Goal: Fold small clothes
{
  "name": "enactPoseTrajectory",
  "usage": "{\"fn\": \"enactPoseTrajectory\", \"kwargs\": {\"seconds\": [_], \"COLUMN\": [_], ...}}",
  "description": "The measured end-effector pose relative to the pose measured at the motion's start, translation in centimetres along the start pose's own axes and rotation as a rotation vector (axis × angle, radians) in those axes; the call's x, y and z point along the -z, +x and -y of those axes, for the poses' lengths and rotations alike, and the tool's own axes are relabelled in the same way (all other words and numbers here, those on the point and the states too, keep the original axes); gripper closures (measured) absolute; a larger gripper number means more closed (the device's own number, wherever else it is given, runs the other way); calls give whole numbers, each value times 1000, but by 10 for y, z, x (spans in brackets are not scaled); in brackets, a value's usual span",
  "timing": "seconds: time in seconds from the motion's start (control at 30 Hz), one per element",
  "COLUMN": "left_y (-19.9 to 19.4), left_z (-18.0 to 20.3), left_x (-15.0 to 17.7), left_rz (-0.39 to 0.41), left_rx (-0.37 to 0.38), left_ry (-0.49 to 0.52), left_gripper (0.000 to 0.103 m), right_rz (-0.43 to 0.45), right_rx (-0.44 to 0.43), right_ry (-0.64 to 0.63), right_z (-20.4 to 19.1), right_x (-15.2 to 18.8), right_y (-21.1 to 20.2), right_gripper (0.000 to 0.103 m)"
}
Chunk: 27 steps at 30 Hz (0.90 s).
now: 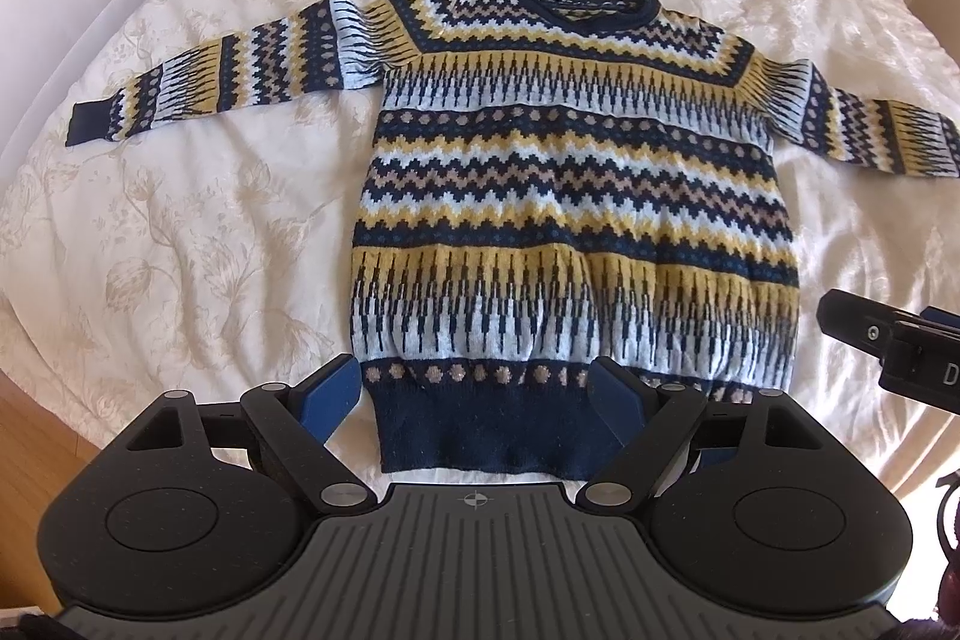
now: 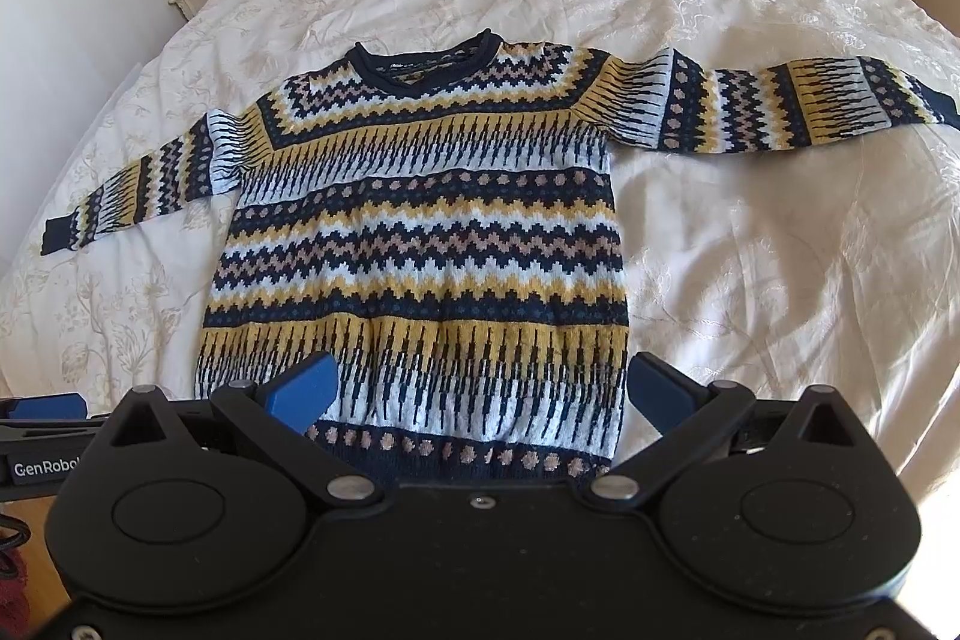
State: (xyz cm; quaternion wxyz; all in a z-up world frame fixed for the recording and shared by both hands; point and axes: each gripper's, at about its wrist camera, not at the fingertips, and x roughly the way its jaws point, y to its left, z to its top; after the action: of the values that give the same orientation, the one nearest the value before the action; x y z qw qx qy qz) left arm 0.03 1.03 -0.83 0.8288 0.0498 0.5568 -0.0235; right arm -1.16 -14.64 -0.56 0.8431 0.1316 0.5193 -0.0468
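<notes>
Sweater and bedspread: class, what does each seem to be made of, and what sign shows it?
Sweater: looks like knitted yarn, matte and slightly fuzzy; stepped zigzag bands and a ribbed navy hem suggest knitting. Bedspread: apparently woven cream fabric with a faint sheen; it creases softly and carries a floral pattern.

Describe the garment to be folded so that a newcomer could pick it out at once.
On the wide bed with the cream floral bedspread lies one navy, yellow and white zigzag-patterned knitted sweater, flat, sleeves spread, navy hem nearest the cameras. Nothing else lies on the bedspread, and its dark stripes stand out against the pale cloth.
</notes>
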Motion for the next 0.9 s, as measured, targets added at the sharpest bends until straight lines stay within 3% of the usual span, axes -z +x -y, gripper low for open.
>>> {"fn": "enactPoseTrajectory", "kwargs": {"seconds": [0.53, 0.9], "left_y": [5, 22], "left_z": [0, -1], "left_x": [-7, -43], "left_rz": [-18, -40], "left_rx": [-11, 3], "left_ry": [5, 24], "left_gripper": [20, 20], "right_rz": [-28, -54], "right_rx": [-11, -16], "right_ry": [20, 59], "right_z": [-1, 0], "right_x": [-6, -33], "right_y": [7, 25], "right_gripper": [1, 1]}}
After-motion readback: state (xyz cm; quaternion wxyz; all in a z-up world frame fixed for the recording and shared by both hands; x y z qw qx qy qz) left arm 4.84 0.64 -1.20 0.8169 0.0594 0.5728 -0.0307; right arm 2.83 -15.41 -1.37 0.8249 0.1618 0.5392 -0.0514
